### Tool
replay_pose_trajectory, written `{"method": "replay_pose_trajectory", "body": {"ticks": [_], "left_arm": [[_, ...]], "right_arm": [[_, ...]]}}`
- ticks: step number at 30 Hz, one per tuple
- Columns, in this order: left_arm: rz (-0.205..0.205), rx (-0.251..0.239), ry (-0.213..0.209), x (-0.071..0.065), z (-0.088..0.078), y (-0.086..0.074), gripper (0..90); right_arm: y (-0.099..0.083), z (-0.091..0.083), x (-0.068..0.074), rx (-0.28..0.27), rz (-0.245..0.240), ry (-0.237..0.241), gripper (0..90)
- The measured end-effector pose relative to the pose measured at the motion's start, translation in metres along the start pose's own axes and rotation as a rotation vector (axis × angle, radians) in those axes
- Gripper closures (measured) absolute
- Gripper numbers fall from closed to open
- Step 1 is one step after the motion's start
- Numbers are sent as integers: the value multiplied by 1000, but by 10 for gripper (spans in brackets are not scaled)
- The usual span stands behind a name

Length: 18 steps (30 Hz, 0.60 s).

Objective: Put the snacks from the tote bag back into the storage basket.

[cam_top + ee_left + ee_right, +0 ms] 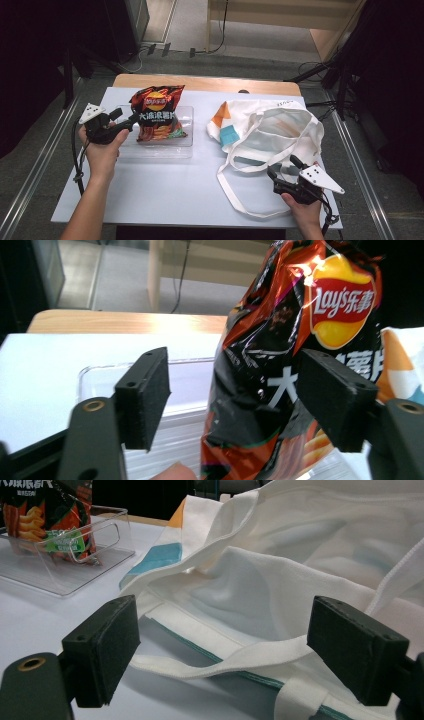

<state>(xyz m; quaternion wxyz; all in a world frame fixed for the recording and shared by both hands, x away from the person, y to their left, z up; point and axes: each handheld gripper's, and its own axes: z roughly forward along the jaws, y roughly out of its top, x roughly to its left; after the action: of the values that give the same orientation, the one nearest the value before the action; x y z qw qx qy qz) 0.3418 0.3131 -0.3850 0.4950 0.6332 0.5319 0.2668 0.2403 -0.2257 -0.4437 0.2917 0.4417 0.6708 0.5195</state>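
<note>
— Where does the chip bag [157,112] sit from our left claw [131,119]?

— Just to its right, upright in the clear tray [186,131] on the tabletop [160,190]. Our jaws stand apart with the bag's left edge between them; the pads look clear of it.

— And the right claw [282,169]?

— Wide open, empty, at the near edge of the tote bag [265,127], a strap between its jaws.

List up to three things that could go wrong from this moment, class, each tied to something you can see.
1. The left gripper has open jaws around the chip bag; its glossy crumpled foil might slip, or the chips might be crushed, when it closes.
2. The bag stands in a light clear tray, which could drag along as it is lifted.
3. The tote bag lies slack, its straps between the right gripper's open jaws; its mouth may not stay open.
</note>
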Motion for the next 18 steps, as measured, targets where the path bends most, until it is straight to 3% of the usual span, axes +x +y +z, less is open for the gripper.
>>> {"method": "replay_pose_trajectory", "body": {"ticks": [7,11,18], "left_arm": [[26,12,14,-4,-8,-6,149],[19,14,1,-8,-10,-13,135],[49,12,-14,-18,-17,-26,97]], "right_arm": [[1,4,-1,1,6,9,140],[2,8,0,1,3,16,139],[4,11,0,-5,0,21,140]]}}
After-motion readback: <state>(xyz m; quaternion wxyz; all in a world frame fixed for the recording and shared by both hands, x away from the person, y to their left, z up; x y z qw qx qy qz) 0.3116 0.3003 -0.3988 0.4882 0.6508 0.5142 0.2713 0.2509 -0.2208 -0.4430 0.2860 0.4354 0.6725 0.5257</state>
